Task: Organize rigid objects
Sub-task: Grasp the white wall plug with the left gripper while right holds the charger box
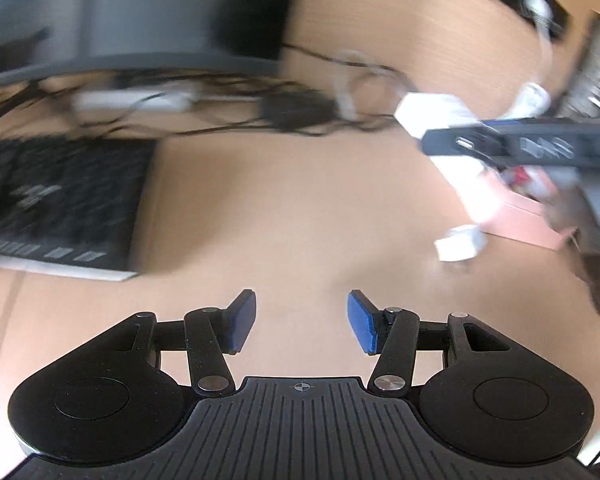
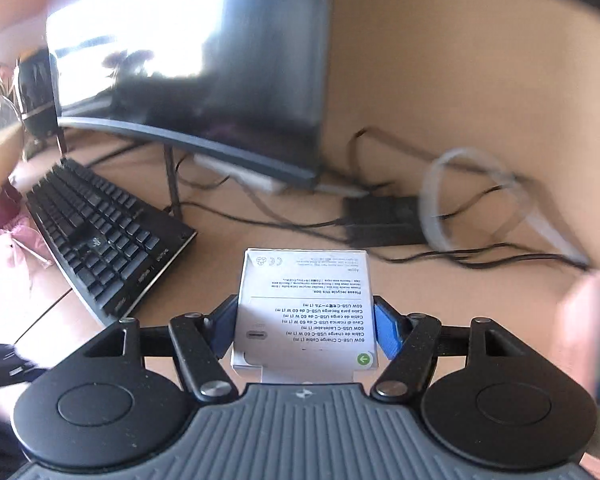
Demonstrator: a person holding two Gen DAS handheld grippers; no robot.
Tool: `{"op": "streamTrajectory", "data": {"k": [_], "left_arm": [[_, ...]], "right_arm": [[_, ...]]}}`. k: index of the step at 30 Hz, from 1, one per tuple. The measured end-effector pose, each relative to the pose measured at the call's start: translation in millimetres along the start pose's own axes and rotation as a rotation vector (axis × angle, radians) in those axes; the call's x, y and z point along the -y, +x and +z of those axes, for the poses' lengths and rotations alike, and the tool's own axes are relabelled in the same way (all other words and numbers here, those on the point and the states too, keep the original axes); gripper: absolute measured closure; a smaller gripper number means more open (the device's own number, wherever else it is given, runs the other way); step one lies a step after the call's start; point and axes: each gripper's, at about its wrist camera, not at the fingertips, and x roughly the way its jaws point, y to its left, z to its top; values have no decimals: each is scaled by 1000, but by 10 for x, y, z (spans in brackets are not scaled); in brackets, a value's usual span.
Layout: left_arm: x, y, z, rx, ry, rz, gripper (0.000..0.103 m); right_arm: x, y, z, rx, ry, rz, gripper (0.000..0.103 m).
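My right gripper (image 2: pixel 306 320) is shut on a white cable box (image 2: pixel 306 280) with small printed text. The blue pads (image 2: pixel 386 334) press its two sides and hold it above the wooden desk (image 2: pixel 228 276). In the left wrist view my left gripper (image 1: pixel 302 320) stands open over bare desk (image 1: pixel 300 208) with nothing between its blue pads (image 1: pixel 362 324). At the right of that view, blurred, the right tool's black body (image 1: pixel 540 144) crosses a white box (image 1: pixel 432 114). A small white charger block (image 1: pixel 458 244) lies on the desk below it.
A dark monitor (image 2: pixel 204 80) stands at the back with a black keyboard (image 2: pixel 100 236) to its left. Black cables, a black adapter (image 2: pixel 384 220) and a white cable loop (image 2: pixel 460 200) lie behind the box. A pink box (image 1: pixel 528 216) sits at the right.
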Motion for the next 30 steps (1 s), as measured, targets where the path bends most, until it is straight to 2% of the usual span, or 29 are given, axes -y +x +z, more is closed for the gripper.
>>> {"op": "streamTrajectory", "data": {"k": [3, 5, 8, 10, 13, 16, 21, 26, 30], "left_arm": [[303, 144, 52, 8, 72, -80, 48], [503, 253, 68, 2, 117, -130, 48], [762, 435, 93, -12, 174, -178, 48], [930, 561, 103, -31, 209, -180, 48], [1153, 653, 96, -44, 254, -214, 48], [1345, 797, 87, -53, 290, -223, 48], [1522, 927, 49, -65, 318, -205, 48], [1525, 953, 42, -71, 287, -186, 48], [1507, 991, 111, -62, 257, -136, 48]], "right_arm": [[245, -463, -285, 24, 12, -107, 35], [421, -663, -508, 8, 40, -193, 35], [719, -861, -916, -60, 129, -303, 34], [872, -900, -1197, -112, 178, -381, 34], [1076, -929, -1545, -175, 294, -455, 34], [1177, -907, -1736, -184, 376, -455, 34], [1182, -828, -1902, -172, 385, -451, 34], [1189, -826, -1986, -138, 401, -431, 32], [1190, -862, -2062, -110, 405, -422, 23]]}}
